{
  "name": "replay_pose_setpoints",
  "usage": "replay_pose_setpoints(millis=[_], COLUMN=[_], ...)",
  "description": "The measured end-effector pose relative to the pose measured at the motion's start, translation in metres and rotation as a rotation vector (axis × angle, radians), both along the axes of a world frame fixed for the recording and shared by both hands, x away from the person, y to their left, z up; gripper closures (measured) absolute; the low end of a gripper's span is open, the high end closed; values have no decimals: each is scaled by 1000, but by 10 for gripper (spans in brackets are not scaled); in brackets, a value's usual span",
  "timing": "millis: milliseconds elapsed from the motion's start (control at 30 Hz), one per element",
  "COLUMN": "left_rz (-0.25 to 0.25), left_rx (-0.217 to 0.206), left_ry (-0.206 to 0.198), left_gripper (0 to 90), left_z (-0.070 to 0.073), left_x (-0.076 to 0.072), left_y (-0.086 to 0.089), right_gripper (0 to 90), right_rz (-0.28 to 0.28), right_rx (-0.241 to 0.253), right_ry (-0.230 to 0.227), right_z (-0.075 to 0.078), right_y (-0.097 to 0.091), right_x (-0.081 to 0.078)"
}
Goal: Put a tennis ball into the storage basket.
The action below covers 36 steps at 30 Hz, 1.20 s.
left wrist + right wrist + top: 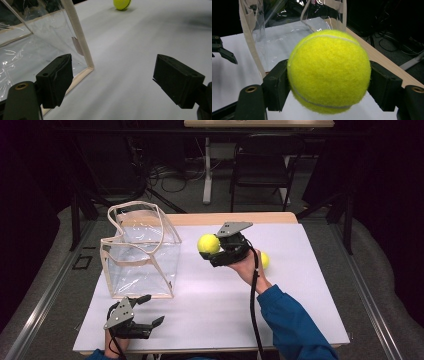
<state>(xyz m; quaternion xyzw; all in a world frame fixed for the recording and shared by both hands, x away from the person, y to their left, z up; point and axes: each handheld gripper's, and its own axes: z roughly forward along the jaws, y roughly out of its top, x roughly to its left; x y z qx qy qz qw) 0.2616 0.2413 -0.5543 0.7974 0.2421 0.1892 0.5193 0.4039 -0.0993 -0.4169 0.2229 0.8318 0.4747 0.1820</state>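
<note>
My right gripper (212, 251) is shut on a yellow tennis ball (208, 243), held above the white table top just right of the clear bag. In the right gripper view the tennis ball (329, 71) sits squeezed between both black pads. A second tennis ball (264, 260) lies on the table behind the right hand; it also shows far off as the tennis ball (122, 4) in the left gripper view. My left gripper (151, 310) rests open at the table's front left, near the bag's front corner, with nothing between its jaws.
A clear plastic bag with cream trim (142, 250) stands open-topped on the left half of the white table (280, 310). Its front corner post (78, 37) is close to the left gripper. A chair and cables lie beyond the far edge.
</note>
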Motion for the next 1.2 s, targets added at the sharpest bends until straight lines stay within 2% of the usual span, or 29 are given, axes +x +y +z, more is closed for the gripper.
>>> replay_pose_setpoints(millis=[1200], left_rz=[6], left_rx=[0], left_ry=[-2], left_gripper=[162], left_z=[0], left_x=[0], left_y=[0], right_gripper=[262], right_rz=[5], right_rx=[5], right_ry=[-24], right_z=[17], right_y=[17], right_x=[15])
